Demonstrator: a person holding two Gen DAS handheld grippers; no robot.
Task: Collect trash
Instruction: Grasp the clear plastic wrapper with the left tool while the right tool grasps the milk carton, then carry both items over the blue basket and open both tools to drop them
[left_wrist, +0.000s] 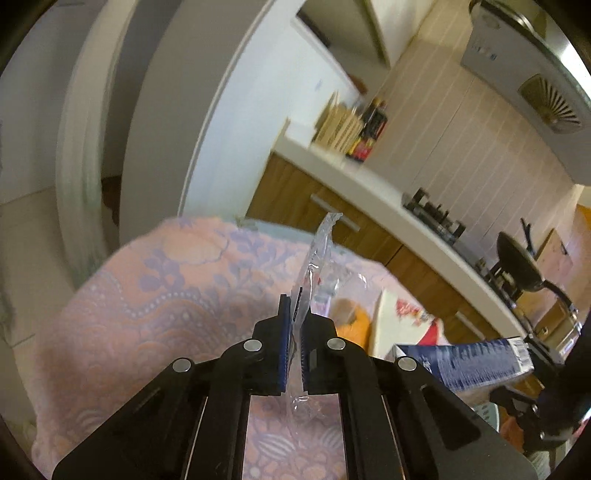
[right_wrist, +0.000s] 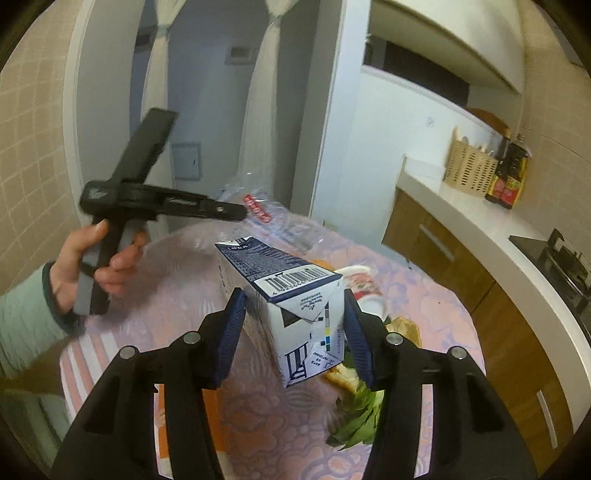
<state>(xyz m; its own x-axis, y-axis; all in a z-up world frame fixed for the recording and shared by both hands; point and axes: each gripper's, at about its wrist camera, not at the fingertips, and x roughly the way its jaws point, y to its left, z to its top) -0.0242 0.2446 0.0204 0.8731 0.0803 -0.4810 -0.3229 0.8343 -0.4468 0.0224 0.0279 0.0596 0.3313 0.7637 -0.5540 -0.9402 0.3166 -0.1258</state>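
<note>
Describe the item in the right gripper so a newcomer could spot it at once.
Start at the round table with the pink-and-lilac floral cloth, beside the wooden kitchen cabinets. Above it, the right gripper clamps a milk carton. Unlike the clear plastic wrapper in the left gripper, it is a rigid navy-and-white box with a barcode.

Your left gripper (left_wrist: 295, 325) pinches a thin clear plastic wrapper (left_wrist: 314, 266) that sticks up between its blue pads. Below is a pink flowery tablecloth (left_wrist: 166, 295). A blue and white carton (left_wrist: 469, 363) shows at the right.
</note>
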